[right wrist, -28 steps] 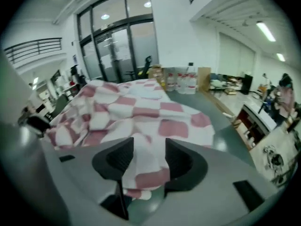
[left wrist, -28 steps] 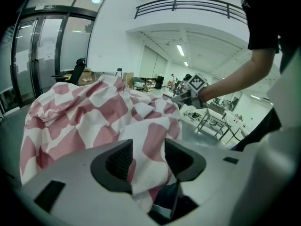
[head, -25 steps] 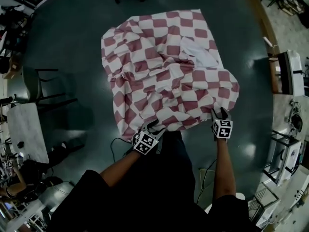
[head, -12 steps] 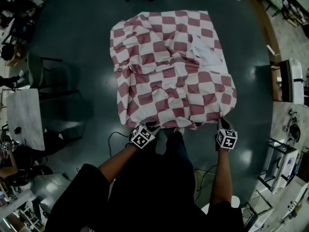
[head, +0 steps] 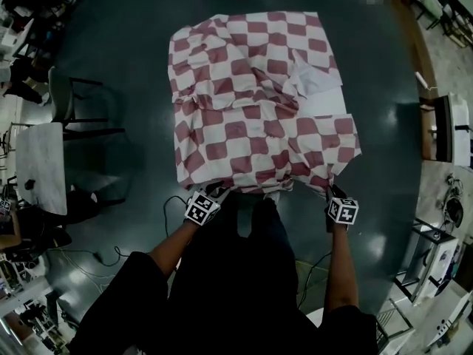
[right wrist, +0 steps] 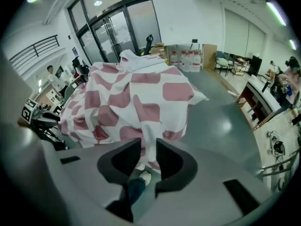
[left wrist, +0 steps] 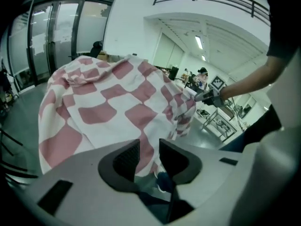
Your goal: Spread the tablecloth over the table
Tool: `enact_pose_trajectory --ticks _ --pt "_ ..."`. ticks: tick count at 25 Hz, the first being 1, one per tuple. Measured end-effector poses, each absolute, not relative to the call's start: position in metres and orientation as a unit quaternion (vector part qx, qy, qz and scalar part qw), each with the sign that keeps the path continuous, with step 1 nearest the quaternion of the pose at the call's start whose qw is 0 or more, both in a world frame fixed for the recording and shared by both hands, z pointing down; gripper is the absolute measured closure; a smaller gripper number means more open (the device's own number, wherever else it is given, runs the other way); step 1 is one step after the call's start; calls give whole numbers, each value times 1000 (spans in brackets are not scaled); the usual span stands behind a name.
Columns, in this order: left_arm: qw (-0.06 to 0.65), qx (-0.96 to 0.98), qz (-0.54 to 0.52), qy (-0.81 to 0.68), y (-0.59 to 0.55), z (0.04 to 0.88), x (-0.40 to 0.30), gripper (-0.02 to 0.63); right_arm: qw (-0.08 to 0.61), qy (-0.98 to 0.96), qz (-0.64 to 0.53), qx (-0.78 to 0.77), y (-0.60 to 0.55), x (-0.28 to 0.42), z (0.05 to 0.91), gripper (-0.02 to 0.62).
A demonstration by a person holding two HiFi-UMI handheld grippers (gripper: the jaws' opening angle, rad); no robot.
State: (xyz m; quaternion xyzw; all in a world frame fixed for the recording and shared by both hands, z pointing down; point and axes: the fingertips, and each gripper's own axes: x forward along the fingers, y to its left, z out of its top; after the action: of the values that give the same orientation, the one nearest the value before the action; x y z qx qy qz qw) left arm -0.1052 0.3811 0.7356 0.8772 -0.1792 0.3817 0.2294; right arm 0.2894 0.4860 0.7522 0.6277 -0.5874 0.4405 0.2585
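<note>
The red-and-white checked tablecloth (head: 255, 117) lies rumpled over the table and hides it. A flap near the far right corner is folded back and shows white (head: 316, 83). My left gripper (head: 215, 193) holds the cloth's near left edge, with the fabric (left wrist: 108, 98) running down between its pads (left wrist: 149, 147). My right gripper (head: 333, 191) is at the near right corner. Its jaws are opening, and a white fold of the cloth (right wrist: 136, 93) still fills the gap between them (right wrist: 148, 147). The near edge hangs fairly straight between the two grippers.
A dark chair (head: 74, 109) and a small white table (head: 41, 176) stand to the left. A cable (head: 171, 204) lies on the grey floor near my left gripper. Shelving and desks (head: 447, 132) line the right side. My own legs are below the near edge.
Both grippers have drawn back toward me with the cloth's near edge. The heap has stretched flatter and the near edge has straightened.
</note>
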Motion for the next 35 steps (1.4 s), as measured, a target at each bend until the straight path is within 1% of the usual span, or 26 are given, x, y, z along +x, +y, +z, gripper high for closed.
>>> enact_pose_trajectory --ticks 1,2,3,5,7,9,13,14,15,17,21,25,28,31,32,35 --pt "225 881 365 -199 368 728 -104 472 258 -594 440 622 480 287 750 464" --pt "223 882 353 -218 354 721 -105 471 256 -602 430 623 472 287 741 439" --pt "220 881 345 -236 340 718 -106 469 251 -608 412 631 463 289 729 431" --pt "211 880 340 -258 311 716 -109 460 230 -617 374 653 439 295 704 431" --pt "208 878 339 -266 288 716 -111 449 215 -627 361 656 413 294 696 431" --pt "217 873 342 -270 272 722 -116 434 232 -642 366 632 387 284 706 431" --pt "258 857 356 -268 263 751 -133 417 304 -654 371 584 351 258 741 428" --pt "257 859 354 -268 263 754 -137 417 317 -649 371 584 348 256 748 422" --pt "253 861 350 -268 263 756 -141 419 325 -641 369 589 346 257 752 429" --pt "248 865 343 -270 261 755 -153 419 332 -627 361 605 346 261 755 445" --pt "259 863 336 -273 271 755 -179 417 320 -592 383 633 351 265 757 436" --pt "296 858 312 -280 282 750 -195 410 327 -582 387 636 341 260 744 436" --pt "276 877 289 -265 268 727 -175 410 341 -576 393 631 326 255 740 423" --pt "252 911 259 -200 247 706 -118 410 373 -569 378 627 308 253 727 437" --pt "241 919 256 -178 240 702 -97 410 376 -574 363 631 296 250 715 457" --pt "224 931 253 -141 220 698 -48 403 356 -613 312 632 257 234 688 462"
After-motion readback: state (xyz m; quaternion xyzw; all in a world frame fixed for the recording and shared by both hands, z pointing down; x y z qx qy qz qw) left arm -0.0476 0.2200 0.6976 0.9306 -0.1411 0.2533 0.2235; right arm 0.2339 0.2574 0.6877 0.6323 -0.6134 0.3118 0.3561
